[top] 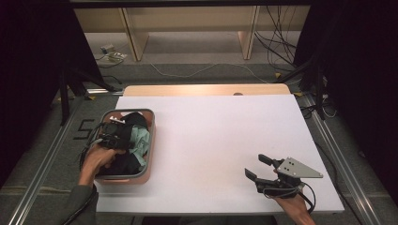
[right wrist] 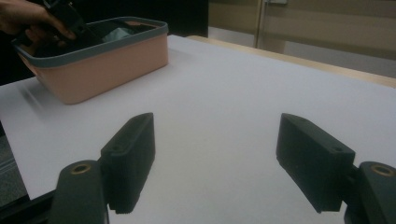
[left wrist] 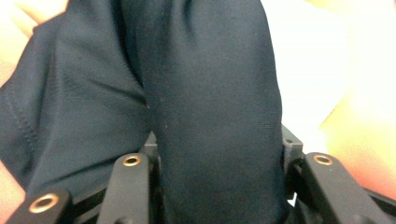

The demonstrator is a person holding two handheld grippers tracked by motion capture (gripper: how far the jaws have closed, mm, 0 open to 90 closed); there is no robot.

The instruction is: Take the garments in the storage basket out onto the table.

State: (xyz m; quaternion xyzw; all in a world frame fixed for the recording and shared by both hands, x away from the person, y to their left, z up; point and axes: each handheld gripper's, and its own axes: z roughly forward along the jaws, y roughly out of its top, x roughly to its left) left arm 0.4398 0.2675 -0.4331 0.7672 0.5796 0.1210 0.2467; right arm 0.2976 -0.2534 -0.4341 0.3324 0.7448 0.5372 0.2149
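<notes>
So the left tool [top: 114, 136] is down inside the pink basket [top: 146, 176] at the left side of the white worktop [top: 216, 140], and its jaws are clamped on a fold of dark cloth [left wrist: 210, 107]. In the left gripper view that navy fabric bunches up right between the two jaws, pinched tight. There's also a pale green piece of cloth [top: 141, 140] in the basket next to the dark stuff, just beside the tool. The basket has a grey rim and sits near the worktop's left edge. The right tool [top: 259, 169] is way over at the near right corner, well apart from the basket, jaws spread wide with nothing in them, hanging just over bare worktop.
</notes>
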